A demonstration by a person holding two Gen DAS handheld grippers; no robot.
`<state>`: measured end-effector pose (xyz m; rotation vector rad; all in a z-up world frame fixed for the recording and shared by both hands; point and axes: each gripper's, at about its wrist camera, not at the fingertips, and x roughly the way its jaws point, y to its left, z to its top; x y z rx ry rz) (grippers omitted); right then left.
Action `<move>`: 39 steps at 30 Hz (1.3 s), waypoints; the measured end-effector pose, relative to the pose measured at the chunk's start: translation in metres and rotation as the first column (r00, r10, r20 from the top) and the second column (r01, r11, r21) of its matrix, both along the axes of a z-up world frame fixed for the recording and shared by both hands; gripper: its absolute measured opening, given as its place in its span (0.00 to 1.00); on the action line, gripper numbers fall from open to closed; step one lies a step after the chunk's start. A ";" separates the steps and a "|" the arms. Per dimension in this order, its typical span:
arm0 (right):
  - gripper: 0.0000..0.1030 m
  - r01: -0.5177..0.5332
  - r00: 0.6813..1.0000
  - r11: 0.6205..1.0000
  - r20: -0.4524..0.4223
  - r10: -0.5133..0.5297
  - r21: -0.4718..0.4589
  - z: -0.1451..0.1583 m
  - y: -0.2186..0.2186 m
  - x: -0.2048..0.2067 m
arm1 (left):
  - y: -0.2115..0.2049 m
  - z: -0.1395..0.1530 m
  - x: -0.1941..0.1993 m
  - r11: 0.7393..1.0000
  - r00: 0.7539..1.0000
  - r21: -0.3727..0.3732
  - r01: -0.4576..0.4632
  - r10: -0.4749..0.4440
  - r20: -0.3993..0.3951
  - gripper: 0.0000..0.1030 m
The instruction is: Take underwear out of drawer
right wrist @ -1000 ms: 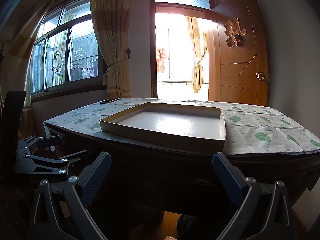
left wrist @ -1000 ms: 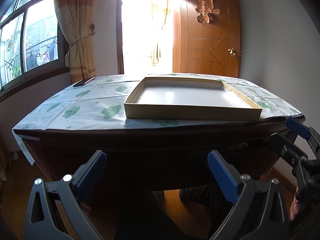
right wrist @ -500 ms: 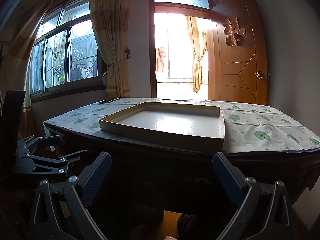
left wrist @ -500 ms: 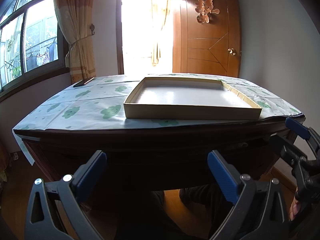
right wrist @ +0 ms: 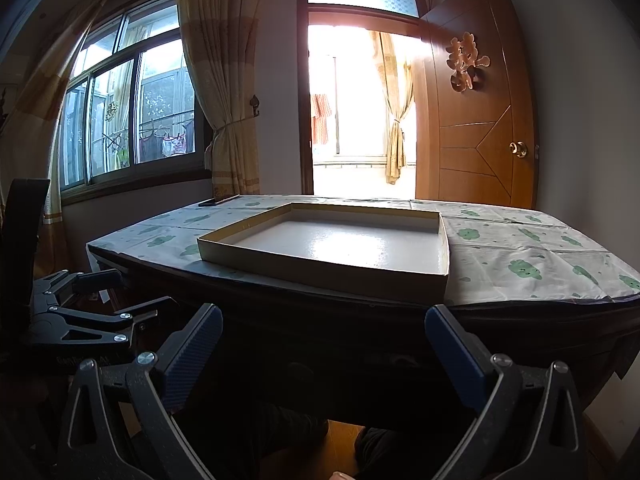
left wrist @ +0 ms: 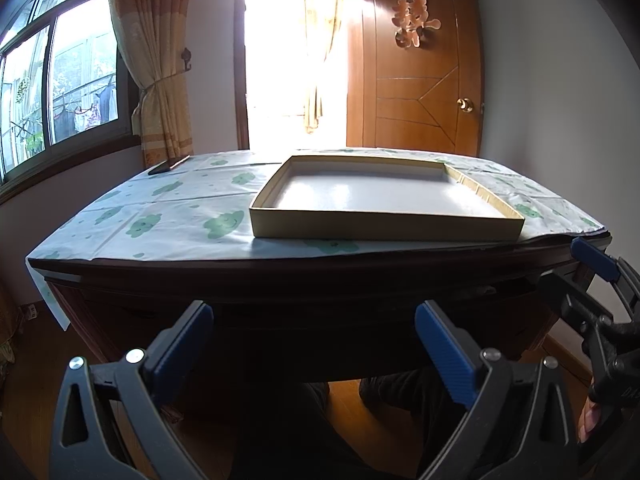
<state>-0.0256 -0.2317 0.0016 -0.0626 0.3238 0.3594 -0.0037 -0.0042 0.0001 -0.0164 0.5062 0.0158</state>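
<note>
Underwear unseen; drawer probably under bench (left wrist: 280, 276) at 12 o'clock. Your fingers (left wrist: 312, 344) gape empty; groping risks snagging.

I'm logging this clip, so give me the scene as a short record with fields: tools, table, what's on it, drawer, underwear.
left tool: open, empty, below table edge
right tool: open, empty, below table edge
table: dark wood, under a cloud-print cloth
on table: shallow cardboard tray, nothing in it; dark flat object at far left corner
drawer: front too dark to make out
underwear: not visible
</note>
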 end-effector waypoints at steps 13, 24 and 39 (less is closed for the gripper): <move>1.00 -0.015 1.000 1.000 0.008 0.015 -0.020 -0.002 0.005 -0.001 | 0.000 0.000 0.000 1.000 1.000 0.001 0.001 -0.001 0.000 1.00; 0.99 -0.063 0.998 0.998 0.012 0.063 0.012 -0.009 0.001 0.006 | 0.003 -0.001 0.002 1.000 1.000 -0.012 -0.003 0.003 -0.009 1.00; 0.99 -0.065 0.961 0.998 0.269 0.063 -0.001 -0.051 -0.023 0.052 | 0.010 -0.008 0.006 0.999 0.999 -0.039 -0.021 0.020 -0.032 1.00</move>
